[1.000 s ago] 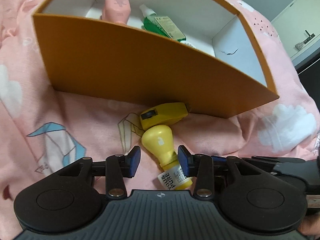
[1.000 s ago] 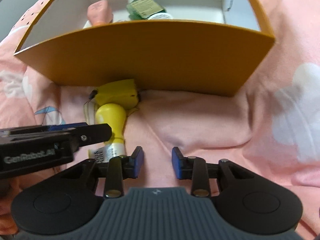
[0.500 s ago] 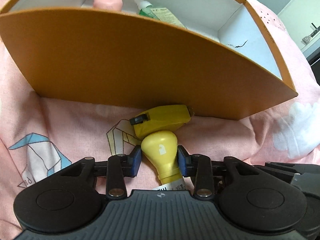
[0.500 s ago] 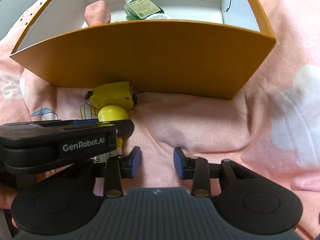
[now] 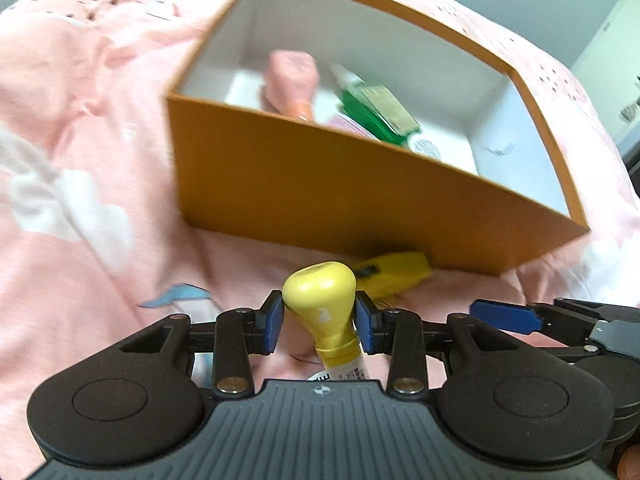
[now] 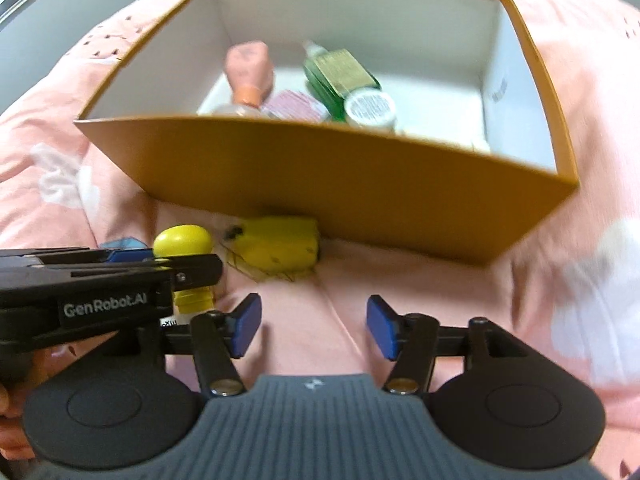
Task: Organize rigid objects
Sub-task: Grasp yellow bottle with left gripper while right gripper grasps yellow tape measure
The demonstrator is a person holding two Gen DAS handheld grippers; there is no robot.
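The yellow bottle (image 5: 320, 300) is clamped by its bulbous cap between the pads of the left gripper (image 5: 319, 322), cap forward and labelled body back toward the palm. The grip sits at the widest, firmest part, judged the surest hold for carrying it over the near wall of the orange box (image 5: 360, 184) ahead of the jaws. Inside that box, beyond the wall, a pink bottle (image 5: 292, 80) and a green bottle (image 5: 372, 108) are already laid, so it is read as the collecting place. A yellow tape measure (image 6: 280, 244) is left on the pink bedding (image 6: 340, 320), tucked against the foot of the box wall, just ahead and left of the right gripper (image 6: 312, 328). The right jaws have just been opening; nothing is held between them, and they are judged to be readied for that tape measure.
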